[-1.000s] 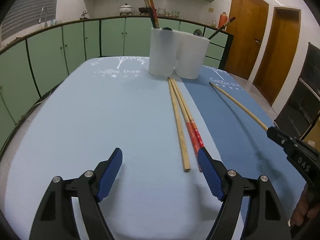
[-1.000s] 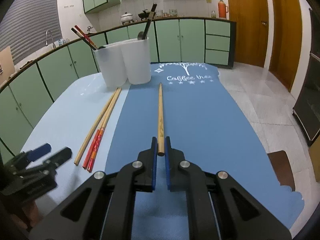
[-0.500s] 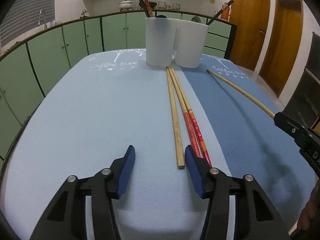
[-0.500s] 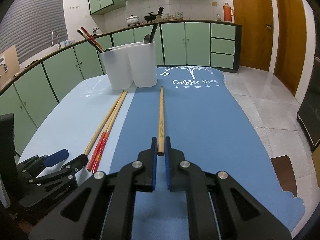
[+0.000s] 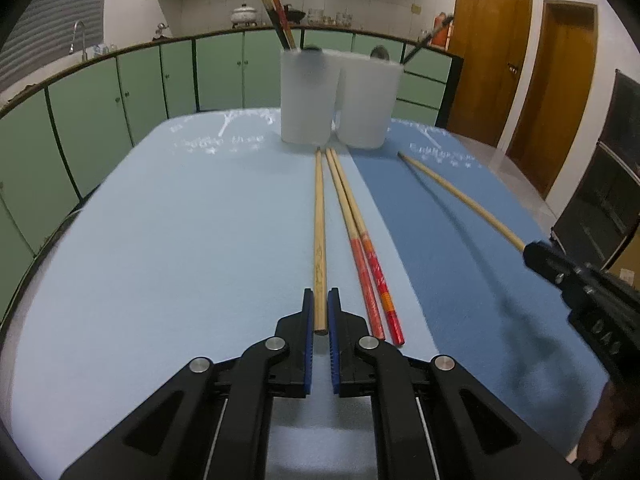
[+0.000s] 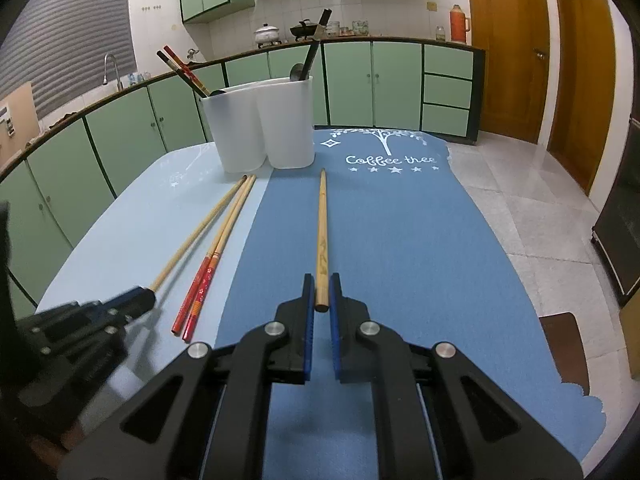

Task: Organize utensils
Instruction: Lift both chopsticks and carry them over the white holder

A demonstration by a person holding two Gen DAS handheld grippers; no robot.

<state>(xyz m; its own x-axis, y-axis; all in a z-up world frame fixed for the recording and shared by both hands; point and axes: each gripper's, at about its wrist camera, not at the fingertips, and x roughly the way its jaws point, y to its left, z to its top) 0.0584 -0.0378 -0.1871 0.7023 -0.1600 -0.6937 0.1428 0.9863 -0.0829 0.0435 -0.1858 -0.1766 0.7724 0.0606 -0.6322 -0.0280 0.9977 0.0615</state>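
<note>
Chopsticks lie on a table dressed in a pale blue mat (image 5: 160,240) and a darker blue mat (image 5: 460,260).

Left wrist view: the left gripper (image 5: 320,312) has just been closing, and its blue-padded black jaws now clamp the near end of a plain light wooden chopstick (image 5: 319,232). This stick runs straight away from the jaws across the pale mat, its far tip near the foot of a white plastic two-compartment utensil holder (image 5: 340,100). Just beside it on the right lie two wooden chopsticks with red patterned handles (image 5: 360,240), side by side and touching, along the seam between the mats. Dark chopsticks with red ends (image 5: 276,12) stand tilted in the holder's left compartment. At the right edge the right gripper (image 5: 532,250) pinches the end of a second plain wooden chopstick (image 5: 460,196), which lies diagonally over the darker mat.

Right wrist view: the right gripper (image 6: 322,300) is closed on the near end of that second plain chopstick (image 6: 322,232), whose tip points toward the white holder (image 6: 260,124). Whether the stick rests on the mat or is raised cannot be told. At lower left the left gripper (image 6: 142,300) grips the first plain chopstick (image 6: 200,232), with the red-handled pair (image 6: 212,264) between the two plain sticks. A dark-handled utensil (image 6: 314,48) leans in the holder's right compartment.
</note>
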